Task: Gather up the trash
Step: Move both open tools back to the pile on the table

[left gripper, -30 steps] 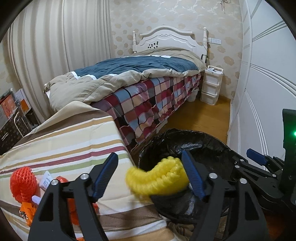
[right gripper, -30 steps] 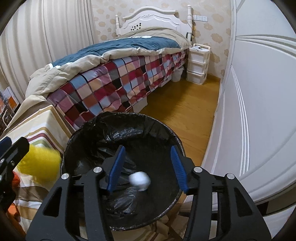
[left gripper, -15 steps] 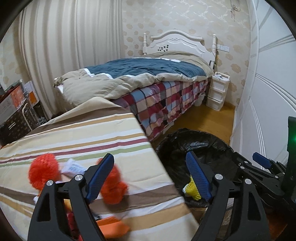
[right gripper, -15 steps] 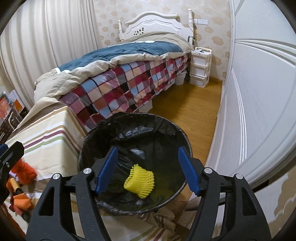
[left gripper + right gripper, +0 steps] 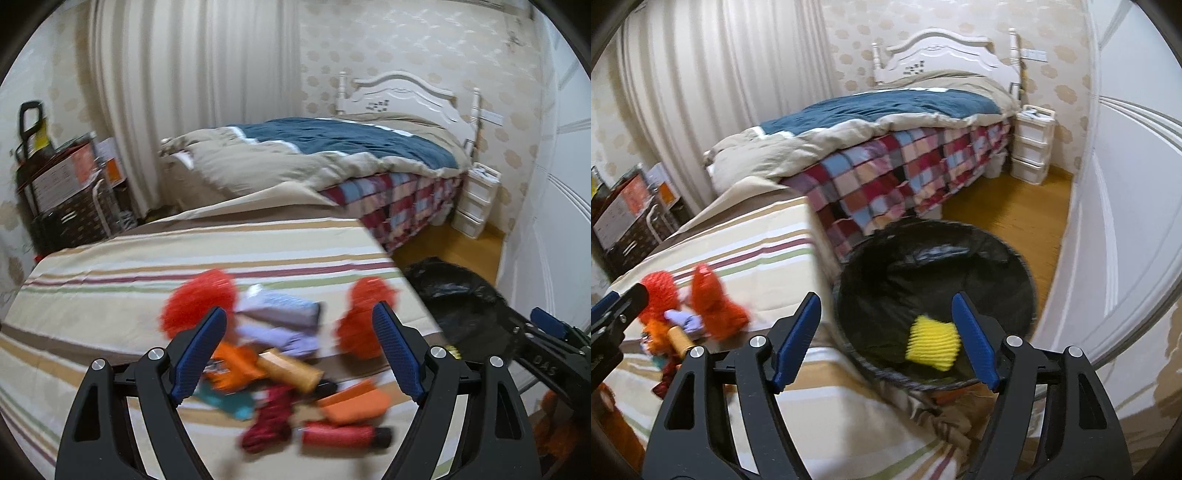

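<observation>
A black-lined trash bin (image 5: pixel 1027 280) stands beside the striped table and holds a yellow foam net (image 5: pixel 932 341). It also shows in the left wrist view (image 5: pixel 458 291). My left gripper (image 5: pixel 299 350) is open and empty above a pile of trash on the striped tablecloth (image 5: pixel 110 280): two red foam nets (image 5: pixel 199 302) (image 5: pixel 364 325), white and purple wrappers (image 5: pixel 280 306), an orange packet (image 5: pixel 232 365), a tan tube (image 5: pixel 290 369), a dark red piece (image 5: pixel 271 421) and a red tube (image 5: pixel 340 435). My right gripper (image 5: pixel 884 341) is open and empty over the table's edge and the bin's near rim.
A bed (image 5: pixel 886 122) with a plaid sheet stands behind the table and bin. White drawers (image 5: pixel 1032 147) stand by its head. A white wardrobe (image 5: pixel 1126 184) runs along the right. Dark shelves with boxes (image 5: pixel 62 192) stand at the left by the curtain.
The yellow foam net left my left gripper and dropped into the bin. My left gripper swung left over the trash pile. My right gripper shifted left toward the table edge.
</observation>
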Demonstrator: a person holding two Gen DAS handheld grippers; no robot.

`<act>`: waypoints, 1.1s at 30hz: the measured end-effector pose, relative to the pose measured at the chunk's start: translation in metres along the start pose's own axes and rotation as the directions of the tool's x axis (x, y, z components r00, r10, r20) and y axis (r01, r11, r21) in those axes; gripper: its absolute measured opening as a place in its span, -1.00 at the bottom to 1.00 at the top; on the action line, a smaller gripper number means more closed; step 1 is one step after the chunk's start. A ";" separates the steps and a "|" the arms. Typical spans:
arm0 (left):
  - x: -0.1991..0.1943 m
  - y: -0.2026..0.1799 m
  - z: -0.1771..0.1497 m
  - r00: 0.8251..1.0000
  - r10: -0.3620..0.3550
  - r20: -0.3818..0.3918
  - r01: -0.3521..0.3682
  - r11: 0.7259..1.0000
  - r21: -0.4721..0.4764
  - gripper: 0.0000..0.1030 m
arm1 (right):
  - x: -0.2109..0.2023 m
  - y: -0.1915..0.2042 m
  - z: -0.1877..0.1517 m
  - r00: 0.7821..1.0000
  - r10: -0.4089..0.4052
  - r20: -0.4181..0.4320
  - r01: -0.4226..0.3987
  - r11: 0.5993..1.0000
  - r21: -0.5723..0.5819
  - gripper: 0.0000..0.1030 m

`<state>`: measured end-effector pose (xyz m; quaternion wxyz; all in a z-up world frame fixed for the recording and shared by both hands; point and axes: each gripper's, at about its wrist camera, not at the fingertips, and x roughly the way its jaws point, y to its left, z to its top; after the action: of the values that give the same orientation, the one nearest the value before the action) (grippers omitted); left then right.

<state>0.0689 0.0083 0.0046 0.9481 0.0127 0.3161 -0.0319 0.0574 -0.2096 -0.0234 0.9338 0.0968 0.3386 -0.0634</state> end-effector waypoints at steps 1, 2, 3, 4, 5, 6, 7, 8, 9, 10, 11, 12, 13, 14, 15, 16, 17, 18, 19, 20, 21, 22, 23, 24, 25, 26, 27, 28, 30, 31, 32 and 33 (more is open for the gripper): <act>-0.001 0.007 -0.002 1.000 0.011 -0.003 -0.011 1.000 -0.008 0.57 | 0.000 0.005 -0.001 1.000 0.009 -0.002 -0.009 1.000 -0.006 0.39; -0.001 0.015 -0.004 1.000 0.024 -0.006 -0.025 1.000 -0.018 0.57 | -0.001 0.012 -0.001 1.000 0.020 -0.006 -0.020 1.000 -0.016 0.39; -0.001 0.023 -0.006 0.999 0.036 -0.010 -0.037 0.999 -0.028 0.57 | -0.001 0.017 -0.002 1.000 0.029 -0.008 -0.029 0.999 -0.025 0.39; -0.001 0.030 -0.009 0.999 0.046 -0.014 -0.047 0.998 -0.035 0.57 | 0.000 0.025 -0.003 0.999 0.040 -0.012 -0.040 0.999 -0.037 0.39; -0.001 0.038 -0.011 0.998 0.060 -0.018 -0.061 0.997 -0.045 0.58 | 0.000 0.032 -0.004 0.999 0.052 -0.016 -0.052 0.997 -0.049 0.39; 0.000 0.045 -0.013 0.997 0.071 -0.022 -0.073 0.996 -0.055 0.58 | 0.001 0.037 -0.005 0.998 0.060 -0.020 -0.061 0.996 -0.057 0.39; 0.000 0.051 -0.014 0.996 0.080 -0.026 -0.082 0.995 -0.064 0.58 | 0.001 0.045 -0.006 0.997 0.072 -0.025 -0.074 0.995 -0.068 0.39; 0.001 0.060 -0.016 0.995 0.093 -0.034 -0.095 0.993 -0.076 0.58 | 0.002 0.053 -0.006 0.996 0.085 -0.030 -0.087 0.993 -0.080 0.39; 0.001 0.065 -0.018 0.994 0.099 -0.038 -0.102 0.991 -0.082 0.58 | 0.003 0.061 -0.007 0.995 0.098 -0.037 -0.101 0.991 -0.092 0.39; 0.003 0.070 -0.019 0.993 0.107 -0.042 -0.111 0.990 -0.089 0.58 | 0.003 0.066 -0.007 0.994 0.105 -0.041 -0.109 0.989 -0.101 0.39; 0.003 0.076 -0.020 0.992 0.116 -0.047 -0.120 0.988 -0.098 0.58 | 0.005 0.074 -0.008 0.992 0.115 -0.047 -0.120 0.986 -0.113 0.39; 0.004 0.081 -0.022 0.991 0.122 -0.052 -0.127 0.986 -0.106 0.58 | 0.006 0.079 -0.009 0.991 0.122 -0.052 -0.127 0.984 -0.121 0.40; 0.006 0.086 -0.021 0.990 0.126 -0.056 -0.132 0.985 -0.114 0.58 | 0.010 0.088 -0.009 0.989 0.132 -0.062 -0.140 0.981 -0.134 0.40; 0.007 0.091 -0.022 0.990 0.132 -0.058 -0.138 0.983 -0.122 0.58 | 0.012 0.092 -0.009 0.988 0.137 -0.069 -0.146 0.979 -0.140 0.40; 0.007 0.095 -0.022 0.989 0.137 -0.060 -0.143 0.981 -0.131 0.58 | 0.015 0.096 -0.009 0.987 0.141 -0.076 -0.151 0.978 -0.146 0.40; 0.008 0.098 -0.023 0.988 0.138 -0.062 -0.145 0.980 -0.135 0.58 | 0.020 0.102 -0.009 0.986 0.145 -0.087 -0.157 0.976 -0.152 0.40; 0.009 0.101 -0.023 0.988 0.139 -0.064 -0.146 0.979 -0.140 0.59 | 0.025 0.107 -0.009 0.984 0.148 -0.099 -0.162 0.974 -0.157 0.40; 0.010 0.103 -0.024 0.988 0.139 -0.065 -0.147 0.979 -0.144 0.59 | 0.029 0.110 -0.010 0.983 0.149 -0.106 -0.165 0.973 -0.160 0.40; 0.011 0.104 -0.025 0.988 0.140 -0.066 -0.149 0.978 -0.146 0.59 | 0.034 0.115 -0.009 0.982 0.147 -0.117 -0.165 0.972 -0.169 0.39; 0.013 0.106 -0.025 0.988 0.140 -0.068 -0.148 0.978 -0.148 0.59 | 0.038 0.118 -0.009 0.982 0.144 -0.122 -0.164 0.971 -0.175 0.39; 0.014 0.107 -0.025 0.988 0.138 -0.071 -0.147 0.978 -0.149 0.59 | 0.040 0.122 -0.009 0.982 0.141 -0.126 -0.162 0.970 -0.180 0.38; 0.014 0.108 -0.025 0.988 0.136 -0.073 -0.145 0.978 -0.150 0.59 | 0.045 0.125 -0.008 0.981 0.138 -0.133 -0.162 0.969 -0.186 0.28; 0.017 0.109 -0.025 0.988 0.132 -0.076 -0.142 0.978 -0.152 0.59 | 0.048 0.126 -0.007 0.981 0.138 -0.138 -0.163 0.969 -0.187 0.20; 0.018 0.109 -0.024 0.989 0.128 -0.078 -0.139 0.978 -0.153 0.59 | 0.052 0.129 -0.006 0.979 0.143 -0.149 -0.170 0.967 -0.188 0.07; 0.020 0.109 -0.024 0.989 0.125 -0.080 -0.136 0.979 -0.153 0.59 | 0.055 0.130 -0.005 0.976 0.149 -0.157 -0.177 0.966 -0.188 0.00; 0.022 0.109 -0.023 0.990 0.119 -0.081 -0.131 0.980 -0.152 0.59 | 0.057 0.133 -0.005 0.976 0.151 -0.160 -0.180 0.965 -0.188 -0.04; 0.024 0.110 -0.021 0.990 0.113 -0.083 -0.125 0.981 -0.151 0.59 | 0.059 0.135 -0.004 0.975 0.153 -0.162 -0.183 0.964 -0.190 -0.14; 0.026 0.109 -0.020 0.991 0.107 -0.083 -0.119 0.982 -0.148 0.59 | 0.061 0.136 -0.003 0.974 0.154 -0.167 -0.186 0.963 -0.194 -0.19; 0.029 0.107 -0.019 0.991 0.103 -0.084 -0.114 0.983 -0.143 0.59 | 0.065 0.139 0.000 0.971 0.159 -0.176 -0.193 0.961 -0.198 -0.28; 0.031 0.106 -0.017 0.992 0.097 -0.085 -0.108 0.984 -0.140 0.59 | 0.067 0.140 0.001 0.971 0.160 -0.178 -0.195 0.961 -0.197 -0.30; 0.033 0.105 -0.016 0.992 0.093 -0.086 -0.104 0.985 -0.138 0.59 | 0.069 0.141 0.003 0.970 0.163 -0.181 -0.198 0.960 -0.196 -0.31; 0.034 0.104 -0.015 0.992 0.088 -0.088 -0.099 0.986 -0.136 0.60 | 0.070 0.141 0.004 0.969 0.165 -0.183 -0.200 0.960 -0.195 -0.31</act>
<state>0.0945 0.1109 -0.0274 0.9334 -0.0377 0.3552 0.0355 0.1396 -0.0765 -0.0460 0.9095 0.0323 0.4090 0.0678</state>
